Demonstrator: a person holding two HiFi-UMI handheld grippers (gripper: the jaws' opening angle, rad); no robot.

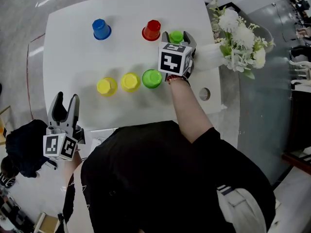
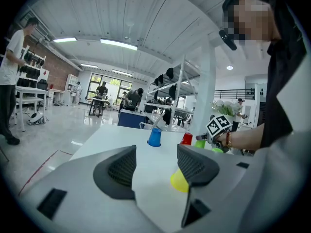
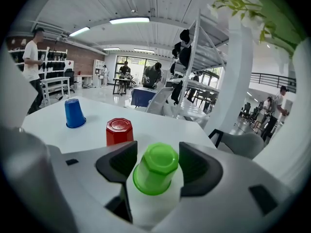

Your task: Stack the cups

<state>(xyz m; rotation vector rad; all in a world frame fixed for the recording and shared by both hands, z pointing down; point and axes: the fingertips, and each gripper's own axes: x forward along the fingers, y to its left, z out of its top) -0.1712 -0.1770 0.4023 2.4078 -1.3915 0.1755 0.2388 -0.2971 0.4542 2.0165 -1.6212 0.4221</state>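
Between the parted jaws of my right hand-held gripper (image 3: 154, 161) stands the upturned green plastic cup (image 3: 156, 173), straddled but unsqueezed, ready for lifting; at eleven o'clock the upturned red plastic cup (image 3: 119, 131), probably its base, sits on the white desk (image 3: 53, 130).

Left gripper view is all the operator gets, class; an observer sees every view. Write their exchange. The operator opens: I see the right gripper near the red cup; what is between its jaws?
Observer: In the right gripper view, an upside-down green cup stands between the jaws of the right gripper.
Operator: Is it clamped?
Observer: Not that I can see; a gap shows between the cup's top and the jaw on that view's right.
Operator: I see one yellow cup. Any more?
Observer: The head view shows two yellow cups side by side, both upside down.
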